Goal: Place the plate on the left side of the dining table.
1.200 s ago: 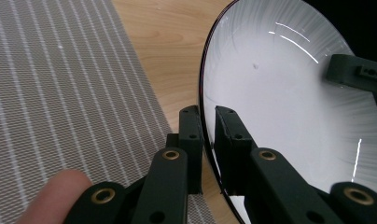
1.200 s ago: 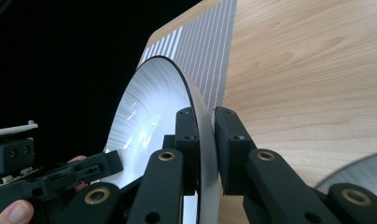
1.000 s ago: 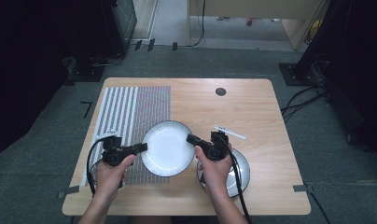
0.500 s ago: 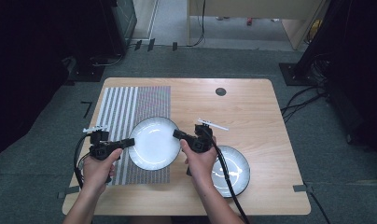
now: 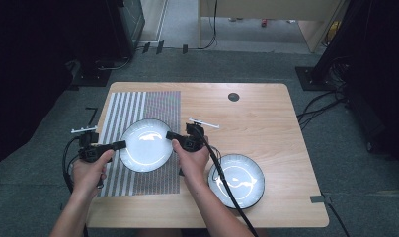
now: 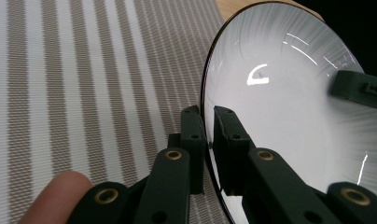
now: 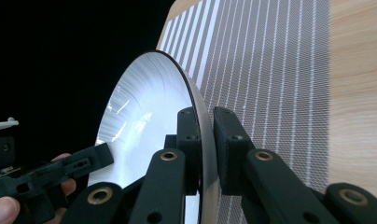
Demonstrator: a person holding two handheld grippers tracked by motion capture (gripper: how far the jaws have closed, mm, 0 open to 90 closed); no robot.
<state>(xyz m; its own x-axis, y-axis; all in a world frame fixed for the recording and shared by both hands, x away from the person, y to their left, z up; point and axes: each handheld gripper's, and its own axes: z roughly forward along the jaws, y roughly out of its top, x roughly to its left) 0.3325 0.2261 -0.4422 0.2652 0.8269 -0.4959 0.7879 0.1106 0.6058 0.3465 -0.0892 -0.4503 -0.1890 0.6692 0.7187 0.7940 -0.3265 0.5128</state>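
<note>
plate (image 5: 145, 144): glossy glazed ceramic | mat (image 5: 158, 101): woven matt cloth | table (image 5: 257, 118): smooth wood

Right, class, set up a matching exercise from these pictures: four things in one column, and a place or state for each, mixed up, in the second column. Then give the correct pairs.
Column one:
1. left gripper
2. right gripper
3. second plate
4. striped mat

Column two:
A. lies flat on the table, under the held plate
B. shut on the held plate's left rim
C. sits on bare wood, touched by neither gripper
D. shut on the held plate's right rim

Pairs: 1-B, 2-D, 3-C, 4-A
</note>
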